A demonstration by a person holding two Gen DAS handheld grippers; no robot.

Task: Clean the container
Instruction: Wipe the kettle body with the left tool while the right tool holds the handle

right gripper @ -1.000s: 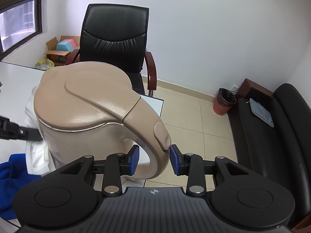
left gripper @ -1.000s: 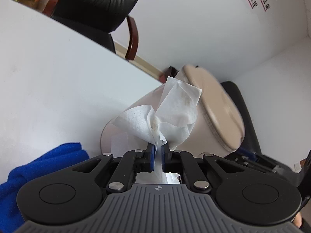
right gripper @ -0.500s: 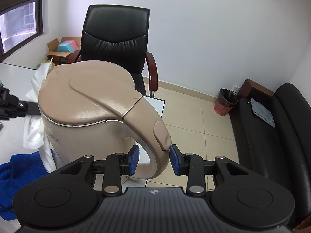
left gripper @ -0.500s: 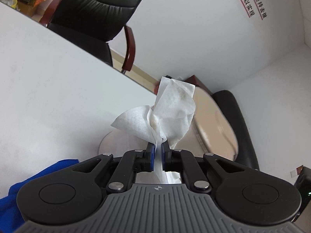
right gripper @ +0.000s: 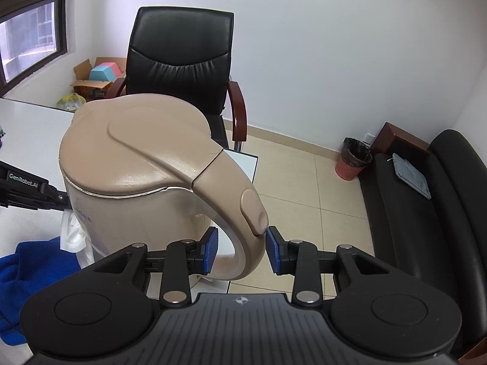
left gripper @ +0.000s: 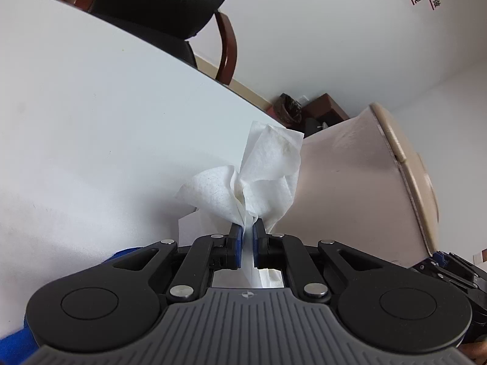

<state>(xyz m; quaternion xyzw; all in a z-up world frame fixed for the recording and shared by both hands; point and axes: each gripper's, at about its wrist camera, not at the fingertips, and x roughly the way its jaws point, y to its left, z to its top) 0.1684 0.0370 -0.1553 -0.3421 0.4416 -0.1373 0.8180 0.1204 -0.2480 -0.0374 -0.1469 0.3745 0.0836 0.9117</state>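
A beige electric kettle (right gripper: 137,164) with its lid closed stands on the white table (left gripper: 91,115). My right gripper (right gripper: 242,249) is shut on the kettle's handle (right gripper: 243,213). My left gripper (left gripper: 247,237) is shut on a crumpled white tissue (left gripper: 258,176) with faint yellow stains. The tissue rests against the kettle's side wall (left gripper: 350,188), low on its left. In the right wrist view the left gripper's arm (right gripper: 27,191) reaches to the kettle's left side, with tissue (right gripper: 71,231) hanging below it.
A blue cloth (right gripper: 33,267) lies on the table in front of the kettle's left side. A black office chair (right gripper: 179,60) stands behind the table. A black sofa (right gripper: 426,206) and a red waste bin (right gripper: 353,158) are on the floor to the right.
The tissue in my left gripper has moved down the kettle's side from near the lid to the lower wall. The right gripper keeps its hold on the handle.
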